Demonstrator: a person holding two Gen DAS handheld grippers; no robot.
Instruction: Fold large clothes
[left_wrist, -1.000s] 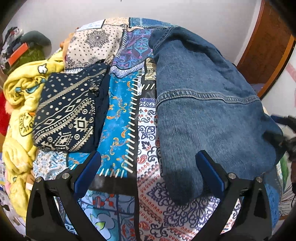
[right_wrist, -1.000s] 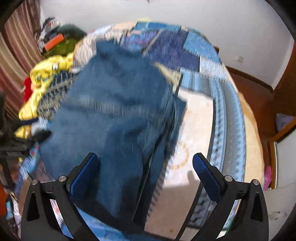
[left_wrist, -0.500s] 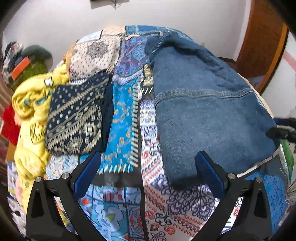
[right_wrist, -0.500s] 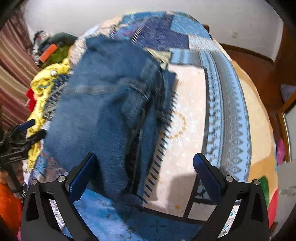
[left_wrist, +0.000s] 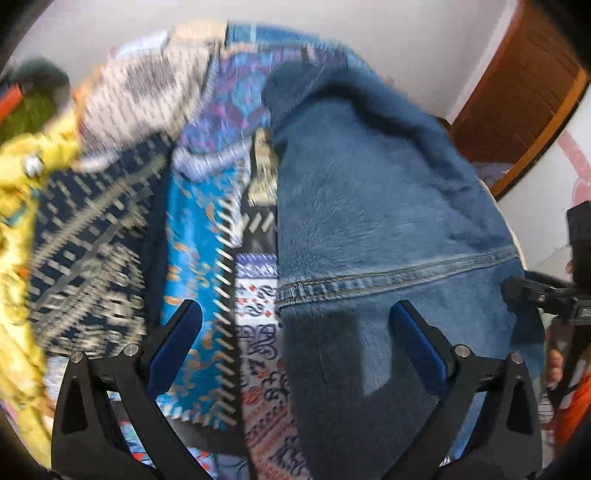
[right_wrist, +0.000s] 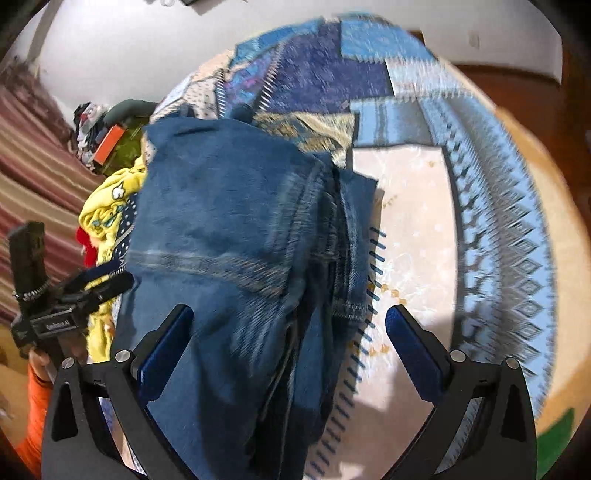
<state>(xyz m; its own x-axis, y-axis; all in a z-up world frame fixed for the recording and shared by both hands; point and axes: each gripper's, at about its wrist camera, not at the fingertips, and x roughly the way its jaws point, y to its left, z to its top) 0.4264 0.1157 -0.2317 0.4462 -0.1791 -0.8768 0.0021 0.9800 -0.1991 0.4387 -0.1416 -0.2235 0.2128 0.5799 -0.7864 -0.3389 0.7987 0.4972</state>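
Left wrist view: the left gripper (left_wrist: 293, 343) hovers wide apart and empty above the half-folded blue denim garment (left_wrist: 388, 229) spread flat on the patchwork-quilted bed (left_wrist: 192, 236); the right gripper (right_wrist: 288, 350), equally wide, faces its layered edge, likely for another fold.

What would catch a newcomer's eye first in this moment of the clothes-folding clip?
The big blue denim garment dominates, folded over on the patchwork bedspread and lying in front of both open grippers, the left gripper and the right gripper. Next, the bright yellow blanket bunched at the bed's left edge, beside a dark patterned folded cloth.
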